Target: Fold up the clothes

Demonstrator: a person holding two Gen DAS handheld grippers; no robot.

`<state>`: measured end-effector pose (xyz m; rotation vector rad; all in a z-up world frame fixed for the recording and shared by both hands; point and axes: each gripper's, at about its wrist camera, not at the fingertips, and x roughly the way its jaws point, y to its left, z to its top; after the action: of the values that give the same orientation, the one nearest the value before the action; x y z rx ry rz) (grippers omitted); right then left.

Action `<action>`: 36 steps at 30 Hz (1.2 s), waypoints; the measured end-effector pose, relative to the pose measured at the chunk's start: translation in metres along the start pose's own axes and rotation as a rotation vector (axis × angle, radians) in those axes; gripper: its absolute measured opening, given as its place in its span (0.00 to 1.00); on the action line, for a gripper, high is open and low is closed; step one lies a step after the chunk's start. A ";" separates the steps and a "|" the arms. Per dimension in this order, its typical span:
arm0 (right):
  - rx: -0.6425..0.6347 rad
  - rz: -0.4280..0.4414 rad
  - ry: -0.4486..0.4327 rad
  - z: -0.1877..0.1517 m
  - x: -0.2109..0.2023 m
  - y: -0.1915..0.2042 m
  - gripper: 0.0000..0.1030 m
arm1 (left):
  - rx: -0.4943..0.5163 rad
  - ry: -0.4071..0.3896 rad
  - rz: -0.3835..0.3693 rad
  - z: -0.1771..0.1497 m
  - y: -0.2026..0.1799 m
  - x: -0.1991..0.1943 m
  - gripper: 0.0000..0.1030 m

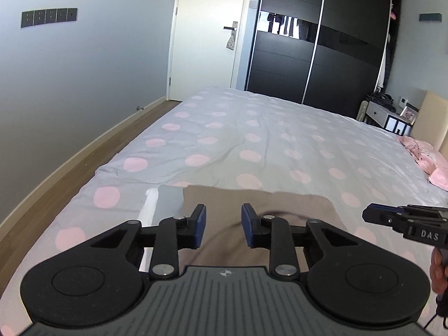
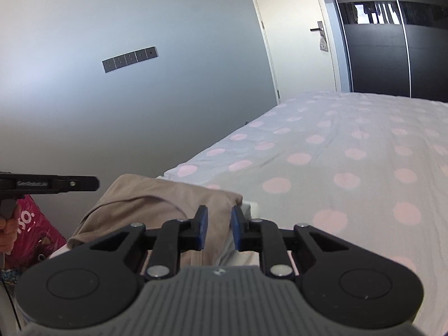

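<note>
1. Bedroom setting, left wrist view: bed (image 1: pixel 280 140) under a grey sheet with pink dots, dark sliding wardrobe (image 1: pixel 322 56) and cream door (image 1: pixel 207 28) beyond it, a nightstand (image 1: pixel 386 114) and pink pillow (image 1: pixel 428 156) at far right.
2. Same view, task item: one beige garment (image 1: pixel 224 196) lies at the near edge of the bed, directly under my left gripper (image 1: pixel 224 224). It reads as a compact, flat-topped bundle with a straight far edge. A white and grey item (image 1: pixel 159 198), which I cannot identify, pokes out beside its left edge.
3. Same view, claws: left gripper's blue pads stand a modest gap apart with nothing pinched between them; cloth shows only below. My right gripper (image 1: pixel 372 214) enters from the right, side-on, just beside the garment; from this angle I cannot tell its gap.
4. Right wrist view: same bed (image 2: pixel 350 168), grey wall with a switch panel (image 2: pixel 130 58), door (image 2: pixel 294 28) and wardrobe (image 2: pixel 392 42) at upper right, a pink printed bag (image 2: pixel 33 229) low at left.
5. Same view, task item: beige garment (image 2: pixel 156 204) sits at the bed's corner, layered, with one rounded fold across its top.
6. Same view, claws: right gripper (image 2: pixel 219 224) has its pads narrowly parted over the garment's right edge, holding nothing I can see. Left gripper (image 2: pixel 92 183) shows side-on at left, above the garment.
7. Progress, my judgement: this piece looks folded and released, so little or nothing remains on it. No other clothes are visible on the bed; I cannot tell whether more wait out of view.
</note>
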<state>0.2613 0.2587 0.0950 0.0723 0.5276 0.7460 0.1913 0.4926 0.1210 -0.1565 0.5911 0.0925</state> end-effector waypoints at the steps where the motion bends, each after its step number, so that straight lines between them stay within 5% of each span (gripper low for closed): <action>1: 0.000 -0.002 0.006 0.001 0.009 0.002 0.20 | -0.004 0.009 0.007 0.001 0.003 0.010 0.20; 10: 0.020 -0.039 0.078 -0.019 0.084 0.012 0.21 | -0.058 0.124 0.066 -0.022 0.041 0.079 0.15; 19: 0.048 -0.067 0.104 -0.022 0.113 0.007 0.21 | -0.128 0.115 0.035 -0.029 0.061 0.094 0.21; 28: 0.016 -0.030 0.076 -0.007 0.050 0.006 0.33 | 0.017 0.040 0.135 -0.020 0.017 0.049 0.23; 36: -0.005 -0.036 0.076 -0.010 -0.042 -0.009 0.36 | 0.083 0.048 0.111 -0.020 -0.054 -0.013 0.24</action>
<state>0.2369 0.2235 0.1024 0.0297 0.5983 0.7166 0.1769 0.4357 0.1178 -0.0458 0.6503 0.1716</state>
